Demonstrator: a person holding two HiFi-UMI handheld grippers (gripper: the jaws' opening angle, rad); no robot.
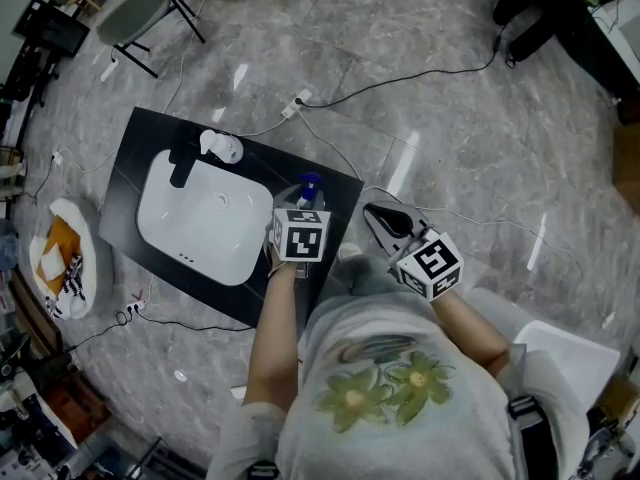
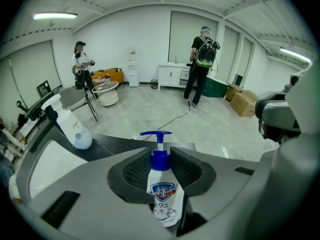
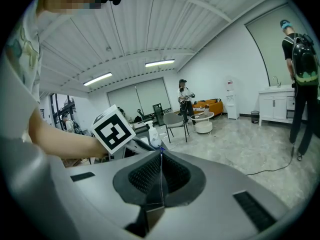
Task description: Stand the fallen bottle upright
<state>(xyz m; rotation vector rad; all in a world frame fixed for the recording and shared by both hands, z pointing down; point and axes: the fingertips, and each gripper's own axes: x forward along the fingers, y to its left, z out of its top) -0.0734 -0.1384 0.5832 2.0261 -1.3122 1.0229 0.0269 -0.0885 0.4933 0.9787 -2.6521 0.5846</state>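
A clear soap bottle (image 2: 164, 196) with a blue pump and a Safeguard label stands upright between the pads of my left gripper (image 2: 162, 171), which is shut on its neck and shoulders. In the head view the soap bottle (image 1: 309, 185) is over the right end of the black counter (image 1: 130, 158), just beyond the left gripper (image 1: 300, 208). Whether its base touches the counter is hidden. My right gripper (image 1: 375, 213) hangs beside the counter's right edge. In its own view the right gripper (image 3: 160, 176) has its jaws shut together with nothing between them.
A white sink (image 1: 200, 223) with a black tap (image 1: 183, 163) is set in the counter. A white pump bottle (image 2: 72, 126) stands behind the sink. Cables (image 1: 330, 98) cross the marble floor. A chair (image 1: 135, 13) and two people (image 2: 200, 66) are farther off.
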